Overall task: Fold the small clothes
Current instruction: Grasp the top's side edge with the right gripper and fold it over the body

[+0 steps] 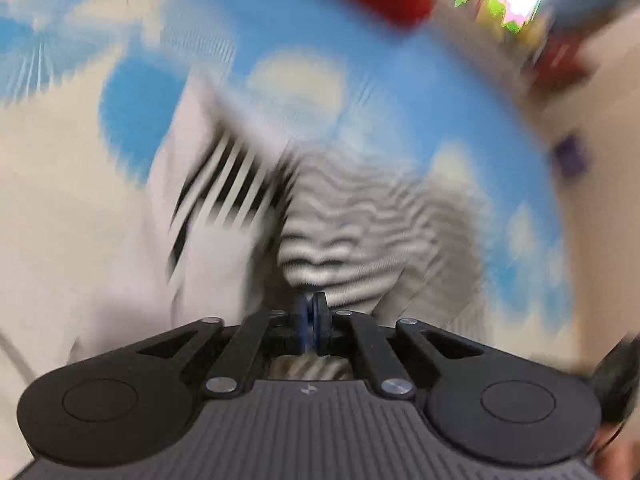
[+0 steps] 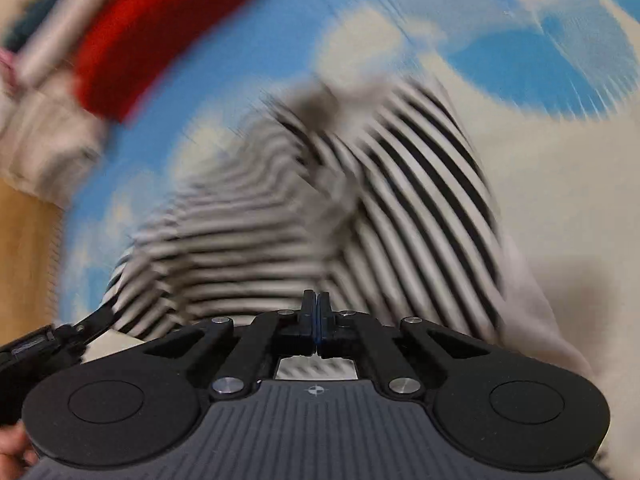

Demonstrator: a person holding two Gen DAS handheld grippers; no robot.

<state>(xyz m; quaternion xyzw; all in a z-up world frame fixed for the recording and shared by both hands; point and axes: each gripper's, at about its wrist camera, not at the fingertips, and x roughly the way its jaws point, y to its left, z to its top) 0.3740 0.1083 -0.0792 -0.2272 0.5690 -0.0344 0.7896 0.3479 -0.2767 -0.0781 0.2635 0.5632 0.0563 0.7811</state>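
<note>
On the blue cloud-print sheet [image 2: 248, 92], both my hand-held grippers, left [image 1: 314, 300] and right [image 2: 317, 300], are pinched together on the striped garment [image 2: 280, 240]; frames blurred.

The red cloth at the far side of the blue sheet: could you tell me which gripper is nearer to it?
Hard to call. The left gripper and right gripper both sit at the striped top's near edge, with the red cloth well beyond both.

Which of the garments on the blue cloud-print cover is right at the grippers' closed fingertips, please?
The black-and-white striped garment: it lies bunched directly at the tips of the right gripper and left gripper, while the red garment lies farther off at the cover's far side.
</note>
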